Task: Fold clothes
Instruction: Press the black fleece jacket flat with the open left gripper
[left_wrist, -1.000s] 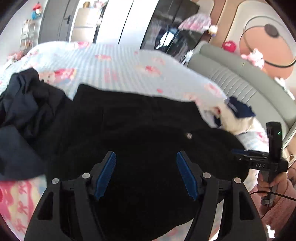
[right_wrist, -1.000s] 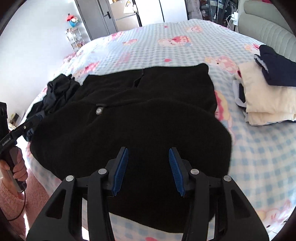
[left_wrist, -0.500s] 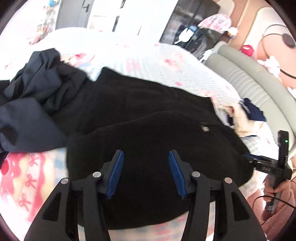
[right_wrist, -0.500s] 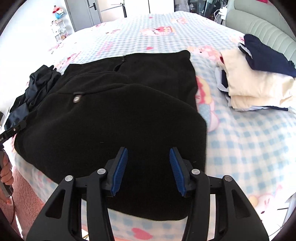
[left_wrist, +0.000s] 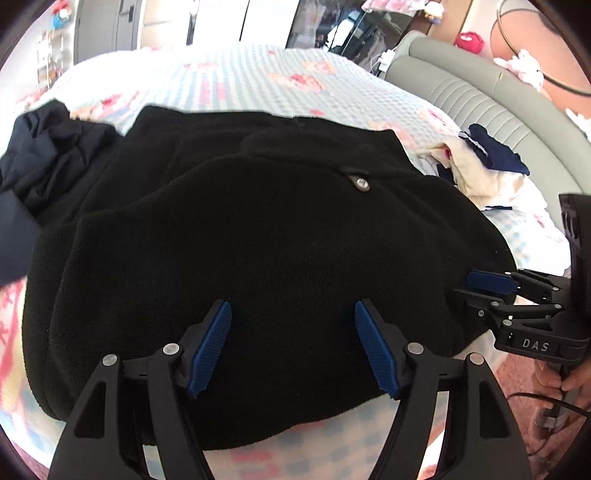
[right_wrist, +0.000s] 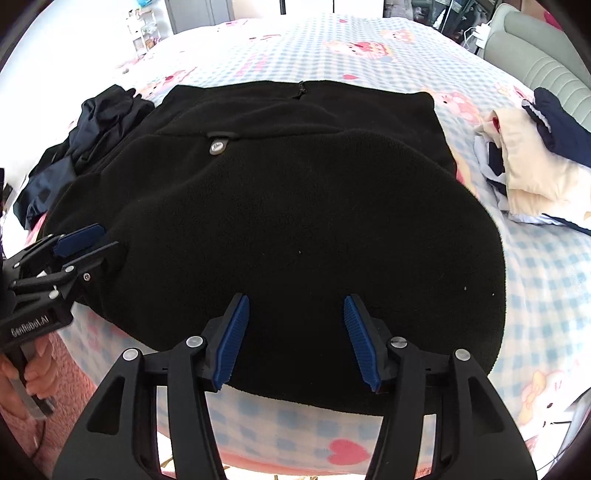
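**A:** so where's the fleece sitting right now?

**B:** the black fleece jacket (left_wrist: 258, 240) is lying on the blue-checked cartoon-print bedspread (right_wrist: 546, 295), near edge doubled back over itself, small metal snap (right_wrist: 217, 147) facing up. Crumpled dark navy garment (right_wrist: 92, 140) touching its left side, folded cream and navy pile (right_wrist: 532, 173) lying apart on the right.

**A:** and the grippers?

**B:** left gripper (left_wrist: 293, 349) and right gripper (right_wrist: 295, 338) are both hovering over the near edge, blue pads spread wide after just opening, gripping nothing.

matt black fleece garment (left_wrist: 258, 240), ribbed blue fingers (left_wrist: 210, 350)
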